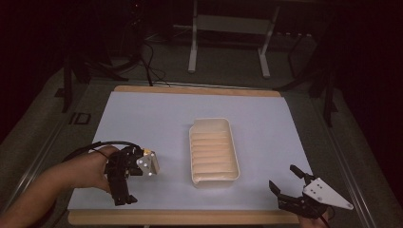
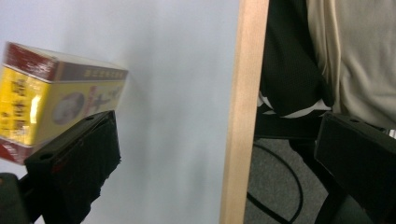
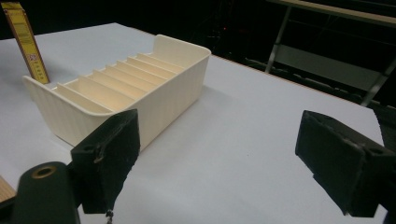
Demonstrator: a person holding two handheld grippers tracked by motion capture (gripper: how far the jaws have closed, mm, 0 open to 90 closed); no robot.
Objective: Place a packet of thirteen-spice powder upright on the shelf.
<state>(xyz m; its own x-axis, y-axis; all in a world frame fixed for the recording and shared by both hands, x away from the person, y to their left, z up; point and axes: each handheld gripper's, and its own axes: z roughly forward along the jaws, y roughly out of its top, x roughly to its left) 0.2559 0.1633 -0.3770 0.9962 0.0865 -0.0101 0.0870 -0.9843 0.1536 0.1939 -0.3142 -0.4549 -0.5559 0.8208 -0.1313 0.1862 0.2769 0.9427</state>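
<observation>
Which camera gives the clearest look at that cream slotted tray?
The right gripper view: the tray is close, showing its dividers and ribbed wall. The high view shows the tray from above, smaller, its slots still visible. The left gripper view faces a yellow box instead.

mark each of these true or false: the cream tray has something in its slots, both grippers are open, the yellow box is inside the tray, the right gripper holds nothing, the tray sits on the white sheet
1. The cream tray has something in its slots: false. The ribbed slots look bare.
2. Both grippers are open: true. The left gripper and the right gripper both have their jaws spread wide.
3. The yellow box is inside the tray: false. It stands on the white sheet, outside the tray, beside the left gripper.
4. The right gripper holds nothing: true.
5. The tray sits on the white sheet: true.
</observation>
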